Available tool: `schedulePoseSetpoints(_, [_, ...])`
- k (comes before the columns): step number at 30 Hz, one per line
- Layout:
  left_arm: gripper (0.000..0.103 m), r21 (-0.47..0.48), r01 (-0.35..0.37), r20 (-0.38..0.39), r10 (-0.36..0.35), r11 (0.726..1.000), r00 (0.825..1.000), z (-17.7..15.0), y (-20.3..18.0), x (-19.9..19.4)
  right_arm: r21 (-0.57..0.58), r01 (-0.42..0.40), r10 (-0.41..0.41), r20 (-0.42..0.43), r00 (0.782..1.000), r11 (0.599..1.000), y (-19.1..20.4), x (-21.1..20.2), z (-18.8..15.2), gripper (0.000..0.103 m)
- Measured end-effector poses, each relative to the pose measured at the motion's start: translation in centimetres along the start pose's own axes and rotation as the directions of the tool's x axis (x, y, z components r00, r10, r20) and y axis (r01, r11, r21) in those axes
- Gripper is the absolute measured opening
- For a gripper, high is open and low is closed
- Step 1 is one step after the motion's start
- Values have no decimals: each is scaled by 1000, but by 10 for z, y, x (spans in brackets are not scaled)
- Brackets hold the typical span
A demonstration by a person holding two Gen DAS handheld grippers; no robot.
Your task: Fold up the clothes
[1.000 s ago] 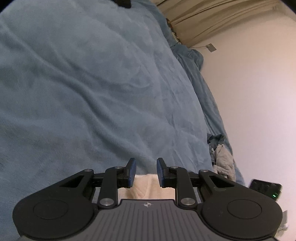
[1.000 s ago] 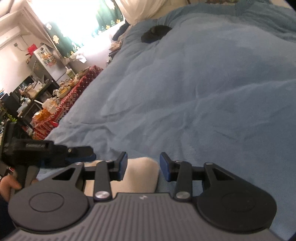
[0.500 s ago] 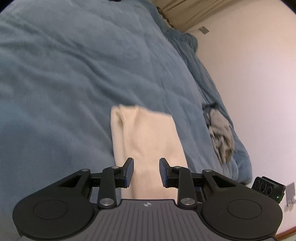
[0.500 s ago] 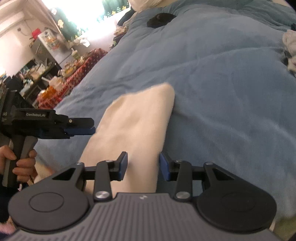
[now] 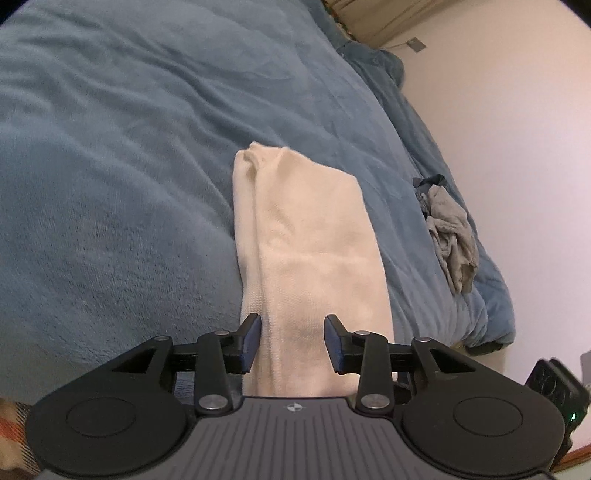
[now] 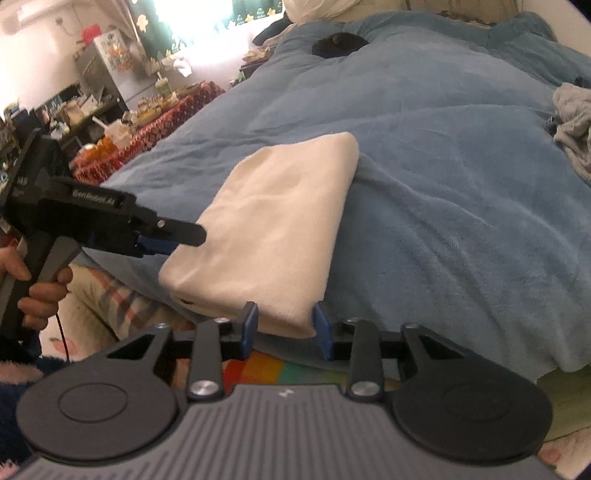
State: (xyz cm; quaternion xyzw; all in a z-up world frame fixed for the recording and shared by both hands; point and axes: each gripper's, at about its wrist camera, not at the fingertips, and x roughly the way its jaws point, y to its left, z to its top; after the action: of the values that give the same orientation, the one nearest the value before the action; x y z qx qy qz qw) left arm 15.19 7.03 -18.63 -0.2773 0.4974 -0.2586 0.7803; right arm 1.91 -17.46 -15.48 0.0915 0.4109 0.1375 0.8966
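Cream garment: folded into a long strip, laid flat on the blue blanket of the bed.
Left gripper: fingers apart and opening; the strip's near end is seen between them, unpinched.
Right gripper: fingers closing around the garment's near corner, not yet pressed on it.
Grey clothes: heaped beyond the fingers, toward the wall.

Blue-blanketed bed, bright window
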Motion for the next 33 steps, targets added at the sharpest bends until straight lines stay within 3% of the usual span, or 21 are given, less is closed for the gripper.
schedulePoseSetpoints(9, [36,-19,19,-4,-19,1000,1000,1,4,-2,-22,-22,21,-37,999,1000,4,-3,-4,29])
schedulePoseSetpoints(17, [36,-15,21,-7,-21,1000,1000,1,1,-3,-61,45,-46,-11,999,997,-8,-3,1,32])
schedulePoseSetpoints(18, [36,-16,21,-8,-21,1000,1000,1,1,-3,-76,37,-38,-16,999,996,-8,0,2,31])
schedulePoseSetpoints(20, [34,-12,17,-7,-17,1000,1000,0,0,-3,-106,23,-25,-27,999,994,-6,6,5,14])
schedulePoseSetpoints(23, [29,-7,12,-4,-12,1000,1000,-2,-2,-3,-153,34,-38,-27,999,988,2,8,5,13])
schedulePoseSetpoints(27, [21,-25,11,-4,-11,1000,1000,-4,3,-4,-128,54,-56,-17,998,990,-2,4,2,7])
schedulePoseSetpoints(30, [20,-45,15,-6,-16,999,1000,-5,6,-3,-63,47,-48,-24,999,997,-11,4,-2,6])
schedulePoseSetpoints(33, [20,-13,-2,-5,2,1000,1000,-6,1,-4,-89,61,-64,-36,997,994,-8,2,-3,5])
